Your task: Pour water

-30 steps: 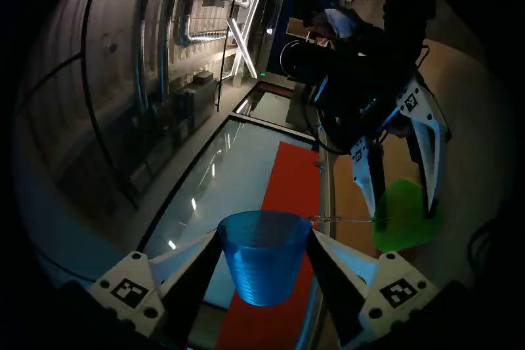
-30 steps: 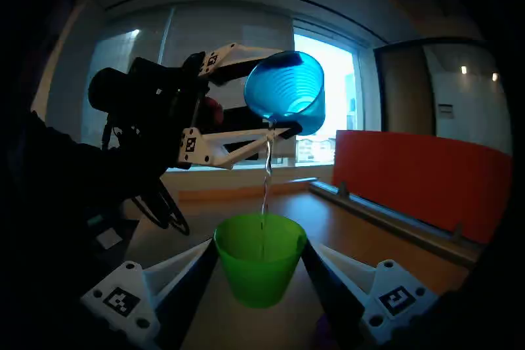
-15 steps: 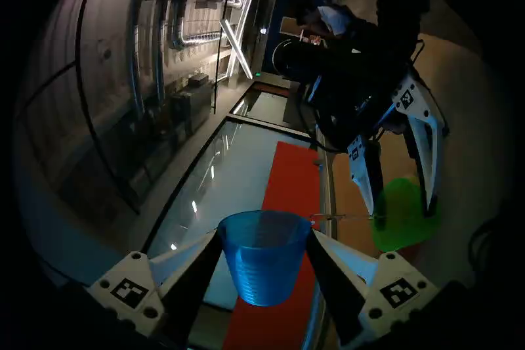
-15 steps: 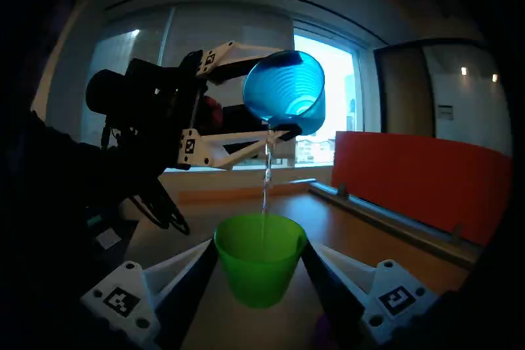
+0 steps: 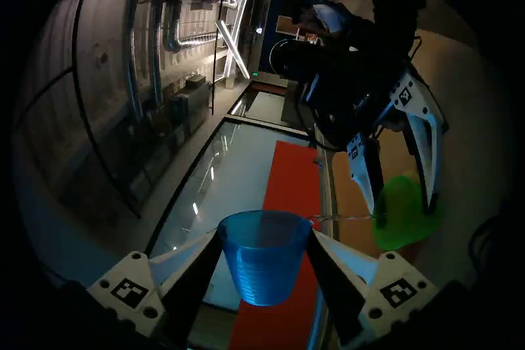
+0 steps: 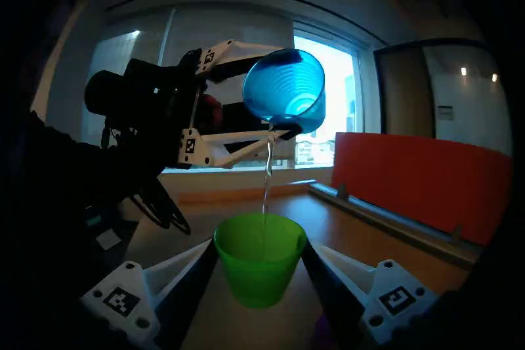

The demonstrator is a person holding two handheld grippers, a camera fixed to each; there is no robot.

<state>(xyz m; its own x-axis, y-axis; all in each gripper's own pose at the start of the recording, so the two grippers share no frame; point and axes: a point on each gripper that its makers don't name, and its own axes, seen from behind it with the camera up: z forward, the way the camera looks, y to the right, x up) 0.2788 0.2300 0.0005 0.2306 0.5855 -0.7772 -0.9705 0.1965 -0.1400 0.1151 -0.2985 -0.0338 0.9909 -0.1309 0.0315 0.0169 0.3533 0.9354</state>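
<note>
We see the left gripper (image 5: 266,235) with its jaws pressed on both sides of the blue cup (image 5: 264,264). In the right gripper view that cup hangs high, tipped with its mouth toward us. A thin stream of water (image 6: 266,173) falls from its lip into the green cup (image 6: 259,271). The right gripper (image 6: 260,245) has its jaws holding the green cup upright in the near middle, over the wooden table (image 6: 341,232). A red panel (image 6: 420,179) stands on the right.
</note>
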